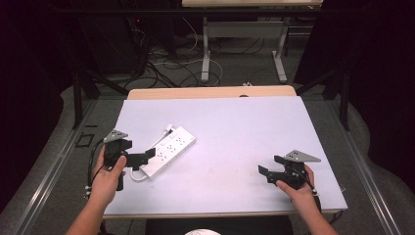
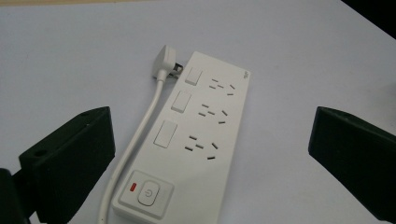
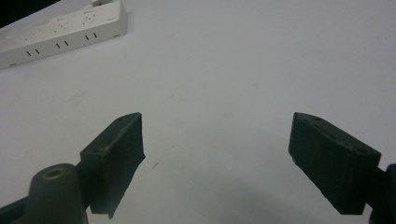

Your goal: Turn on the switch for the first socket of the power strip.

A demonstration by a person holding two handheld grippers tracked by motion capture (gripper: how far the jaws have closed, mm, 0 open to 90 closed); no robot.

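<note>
White power strip (image 1: 169, 151) lies flat on the pale lilac worktop (image 1: 244, 127), on its left half, set diagonally with one end toward the near left edge and the other pointing up and right. Long rectangular body, rounded corners, glossy white plastic. In the left gripper view the power strip (image 2: 196, 140) shows three groups of socket slots in a row down one side, three blank rectangular white panels beside them, and a square power button (image 2: 147, 192) at the near end with a small red mark (image 2: 134, 187) next to it. White cord (image 2: 140, 135) runs along the strip's long side, touching or just beside it, and ends in a white plug (image 2: 164, 61) lying at the far end, prongs against the strip's corner. Left claw (image 1: 139, 159) sits just at the near end of the strip, jaws wide apart, the strip between them in the left gripper view, not touching that I can tell. Right claw (image 1: 270, 165) is well apart from the strip, over bare worktop on the right side, jaws spread wide, nothing between them. In the right gripper view the strip (image 3: 60, 32) shows far off at top left, side slots visible. Worktop has a few faint smudges.
</note>
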